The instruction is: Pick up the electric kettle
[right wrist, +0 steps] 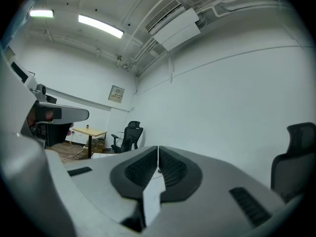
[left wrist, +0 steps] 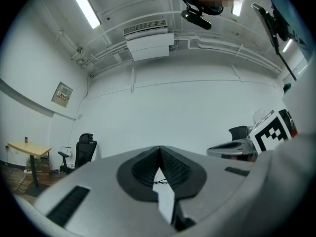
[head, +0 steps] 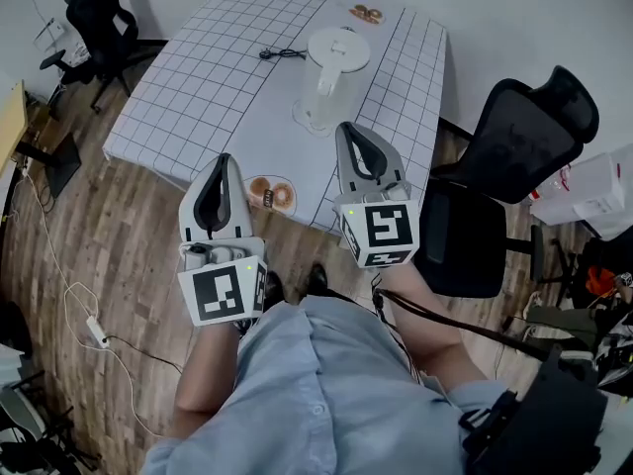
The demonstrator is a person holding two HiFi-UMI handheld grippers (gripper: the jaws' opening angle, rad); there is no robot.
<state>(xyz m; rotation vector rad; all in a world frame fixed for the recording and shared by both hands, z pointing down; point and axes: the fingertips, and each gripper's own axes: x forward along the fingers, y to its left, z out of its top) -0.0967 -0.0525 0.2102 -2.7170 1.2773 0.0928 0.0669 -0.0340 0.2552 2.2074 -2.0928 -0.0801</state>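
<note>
The white electric kettle stands upright on the table with the grid-pattern cloth, toward its right side. Both grippers are held in the air in front of the table's near edge, pointing at it. My right gripper is shut and empty, its tip just short of the kettle's base in the head view. My left gripper is lower and further left, also shut with nothing in it. In the left gripper view the pads meet at the tip; in the right gripper view the pads meet too. The kettle shows in neither gripper view.
A black cable lies on the cloth left of the kettle. Round brown items sit at the near edge and the far edge. A black office chair stands right of the table, another at far left.
</note>
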